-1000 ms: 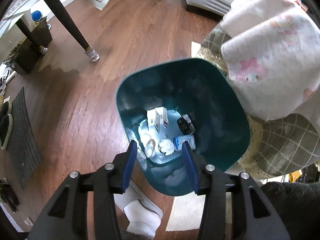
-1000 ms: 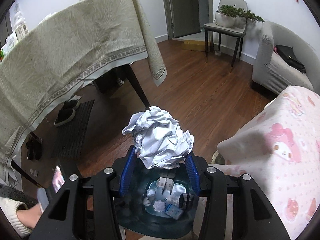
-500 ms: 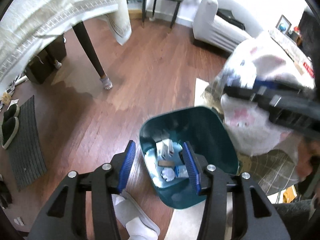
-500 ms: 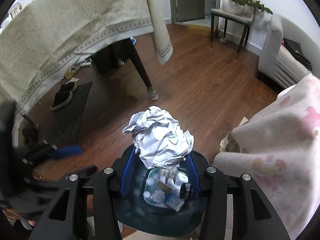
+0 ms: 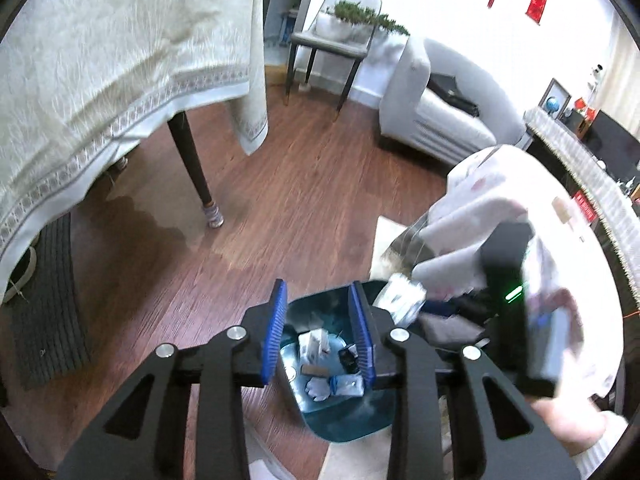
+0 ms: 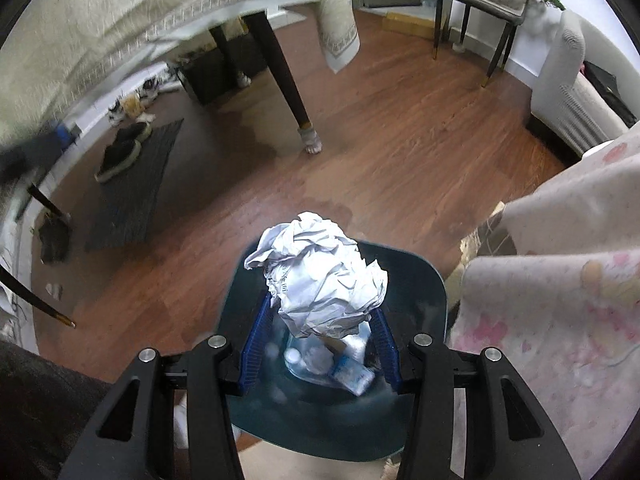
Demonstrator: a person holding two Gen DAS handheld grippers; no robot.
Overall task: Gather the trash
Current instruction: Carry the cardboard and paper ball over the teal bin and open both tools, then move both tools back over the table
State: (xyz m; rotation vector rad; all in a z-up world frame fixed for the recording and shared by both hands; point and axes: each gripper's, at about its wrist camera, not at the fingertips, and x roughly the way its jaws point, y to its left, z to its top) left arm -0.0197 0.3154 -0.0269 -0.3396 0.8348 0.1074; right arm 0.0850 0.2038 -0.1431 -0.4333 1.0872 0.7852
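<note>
Your right gripper [image 6: 320, 350] is clamped on the crumpled paper ball [image 6: 320, 276], its blue pads pressed into the lower sides of the wad, just as they were a second ago. What has changed is where you hold it: the ball now hangs directly over the open mouth of the teal trash bin [image 6: 434, 300], whereas a second ago the bin only peeked out below the fingers and the view was more level. The camera now tilts further toward the floor, and the table leg [image 6: 288, 80] sits higher in the right wrist view.

Your left gripper [image 5: 320, 340] stands released, the blue pads apart with nothing between them, the same gap as before. It has pulled back and lifted: a second ago the bin [image 5: 344, 420] filled the middle of its view, half a second ago it had shrunk, and now it is small and low, partly behind the fingers. Small boxes and wrappers [image 5: 332, 364] lie on the bin's bottom. The sofa [image 5: 432, 120], the grey chair [image 5: 332, 46] with its planter and the tablecloth [image 5: 120, 60] have come into the left wrist view. At the right of that view your right gripper appears blurred, with the paper ball [image 5: 400, 300] at the bin's rim beside the pink patterned blanket [image 5: 480, 208].
</note>
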